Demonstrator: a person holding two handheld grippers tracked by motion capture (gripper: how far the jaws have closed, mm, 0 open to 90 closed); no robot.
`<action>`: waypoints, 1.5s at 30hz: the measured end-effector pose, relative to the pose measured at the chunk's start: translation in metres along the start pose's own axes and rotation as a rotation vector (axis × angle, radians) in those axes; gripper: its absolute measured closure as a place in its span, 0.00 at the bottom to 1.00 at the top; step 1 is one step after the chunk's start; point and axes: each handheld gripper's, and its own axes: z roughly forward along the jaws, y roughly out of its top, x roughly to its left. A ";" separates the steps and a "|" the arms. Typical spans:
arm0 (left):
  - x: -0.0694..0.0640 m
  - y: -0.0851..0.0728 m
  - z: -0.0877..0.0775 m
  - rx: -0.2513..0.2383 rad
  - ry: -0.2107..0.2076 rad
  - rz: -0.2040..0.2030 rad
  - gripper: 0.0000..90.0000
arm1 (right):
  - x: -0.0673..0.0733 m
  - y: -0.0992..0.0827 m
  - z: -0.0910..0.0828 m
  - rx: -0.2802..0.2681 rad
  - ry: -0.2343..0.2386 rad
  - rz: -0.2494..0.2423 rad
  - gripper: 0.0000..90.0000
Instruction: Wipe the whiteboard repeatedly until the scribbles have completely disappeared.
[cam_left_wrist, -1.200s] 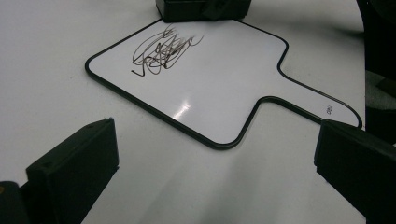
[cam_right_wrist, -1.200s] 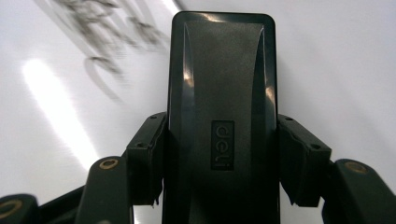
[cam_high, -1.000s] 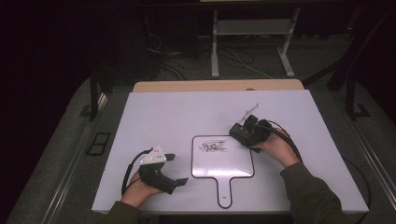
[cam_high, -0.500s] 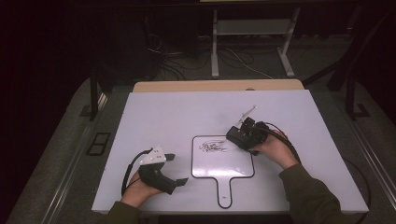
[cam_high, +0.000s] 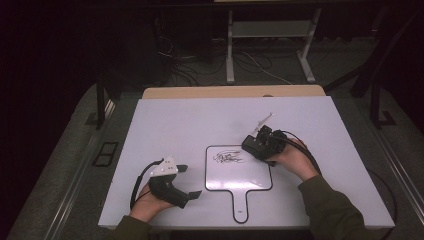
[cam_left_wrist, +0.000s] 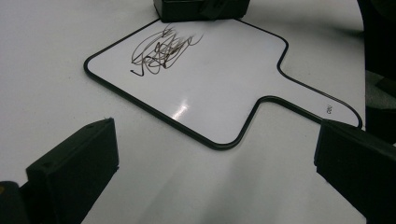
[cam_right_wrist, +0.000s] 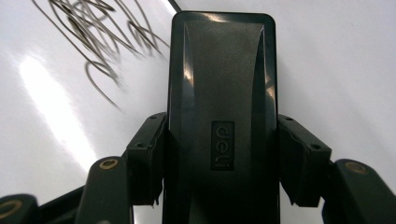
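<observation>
Both right tongs (cam_right_wrist: 219, 158) jaws clamp the eraser (cam_right_wrist: 222, 93) beside the scribble (cam_right_wrist: 98, 32).

Black eraser (cam_right_wrist: 220, 116) flat on scribbled paddle whiteboard (cam_high: 240, 175), top-right corner.

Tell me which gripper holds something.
The right gripper, clamped on a black eraser at the whiteboard's edge; the left gripper is open and empty.
</observation>
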 end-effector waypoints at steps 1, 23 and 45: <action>0.000 0.000 0.000 0.000 0.000 0.001 0.00 | 0.001 0.002 0.001 0.001 0.002 -0.007 0.43; 0.000 0.000 0.001 -0.002 -0.006 0.002 0.00 | 0.015 0.039 0.015 0.021 0.030 -0.072 0.43; 0.000 0.000 0.001 -0.004 -0.007 0.000 0.00 | 0.013 0.056 0.022 0.040 0.028 -0.070 0.43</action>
